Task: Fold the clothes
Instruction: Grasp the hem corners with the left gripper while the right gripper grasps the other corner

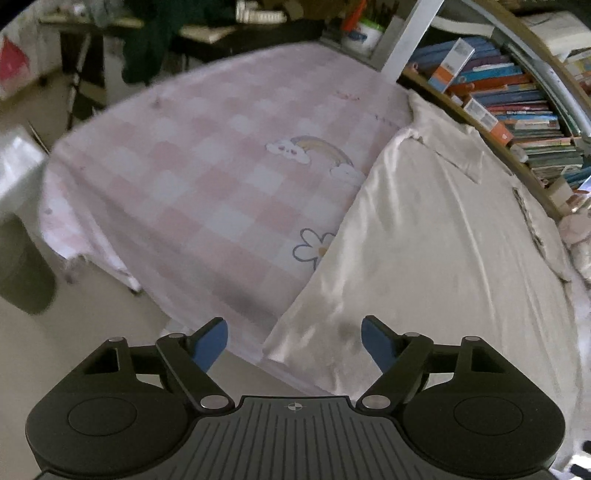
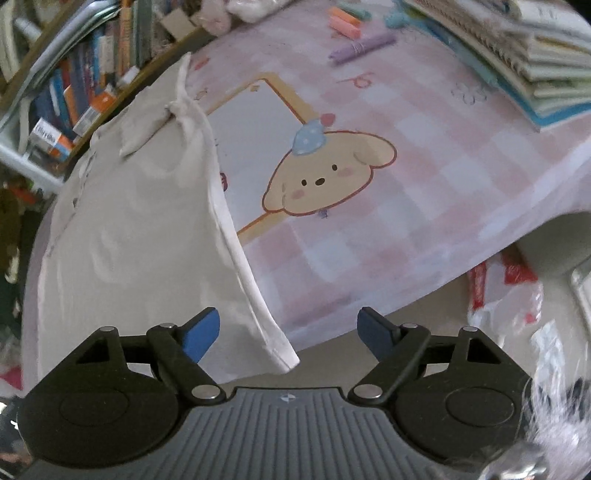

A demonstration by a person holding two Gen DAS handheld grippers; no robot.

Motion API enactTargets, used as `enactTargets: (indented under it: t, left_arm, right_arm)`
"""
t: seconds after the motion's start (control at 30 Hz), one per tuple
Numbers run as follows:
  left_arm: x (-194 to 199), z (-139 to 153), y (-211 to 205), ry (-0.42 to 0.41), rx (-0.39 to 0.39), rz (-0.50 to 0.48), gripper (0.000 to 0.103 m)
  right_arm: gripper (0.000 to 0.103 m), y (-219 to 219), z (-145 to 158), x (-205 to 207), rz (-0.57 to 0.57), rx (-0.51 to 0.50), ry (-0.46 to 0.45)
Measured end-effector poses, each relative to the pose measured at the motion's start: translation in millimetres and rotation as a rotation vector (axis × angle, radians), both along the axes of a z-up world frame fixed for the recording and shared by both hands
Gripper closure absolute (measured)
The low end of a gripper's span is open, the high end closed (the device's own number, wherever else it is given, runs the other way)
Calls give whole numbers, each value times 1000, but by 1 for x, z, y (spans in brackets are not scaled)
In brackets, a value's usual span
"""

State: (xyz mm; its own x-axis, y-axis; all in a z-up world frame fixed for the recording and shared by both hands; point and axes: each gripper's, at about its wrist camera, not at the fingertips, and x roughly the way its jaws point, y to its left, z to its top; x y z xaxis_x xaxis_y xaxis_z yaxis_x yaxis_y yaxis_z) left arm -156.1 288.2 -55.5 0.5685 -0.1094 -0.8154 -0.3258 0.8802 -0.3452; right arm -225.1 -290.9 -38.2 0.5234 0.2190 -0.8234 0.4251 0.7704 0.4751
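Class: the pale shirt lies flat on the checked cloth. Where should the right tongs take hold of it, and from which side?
Take the shirt at its near hem corner, coming from the table's front edge. That corner overhangs the edge, so the open right tongs can close around it.

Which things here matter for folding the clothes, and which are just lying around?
For the job:
shirt, spread flat on the bed
left gripper, open at one hem corner
right gripper, open at the other corner

Lying about:
books on the shelf
notebooks stacked on the bed
rolled pastel items
plastic bag on the floor
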Motion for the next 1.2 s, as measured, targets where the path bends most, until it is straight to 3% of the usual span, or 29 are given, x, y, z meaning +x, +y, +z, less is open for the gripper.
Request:
enactTargets:
  t: [0.2, 0.43, 0.7, 0.83, 0.93, 0.97, 1.03, 1.1, 1.2]
  left_arm:
    - [10, -9, 22, 5, -100, 14, 22]
    - [18, -23, 37, 28, -205, 41, 23]
    - [13, -28, 30, 18, -299, 0, 35]
    - [8, -30, 34, 6, -337, 16, 49]
    - [2, -27, 38, 1, -373, -7, 70]
    - [0, -26, 38, -3, -376, -23, 80]
    - [-2, -21, 36, -14, -372, -63, 89]
    - [-1, -20, 34, -15, -373, -86, 89]
    - [2, -23, 33, -6, -381, -100, 84]
  right_arm:
    - [29, 2, -12, 13, -3, 140, 50]
    - [30, 12, -15, 19, -10, 142, 75]
    - [30, 16, -25, 24, -35, 170, 94]
    - [32, 14, -30, 27, -46, 218, 98]
    - [43, 12, -29, 26, -20, 252, 107]
    - [50, 11, -28, 24, -5, 267, 109]
    - [66, 9, -25, 21, 34, 291, 102]
    - [81, 9, -21, 19, 76, 297, 91]
    - [80, 9, -16, 20, 126, 284, 80]
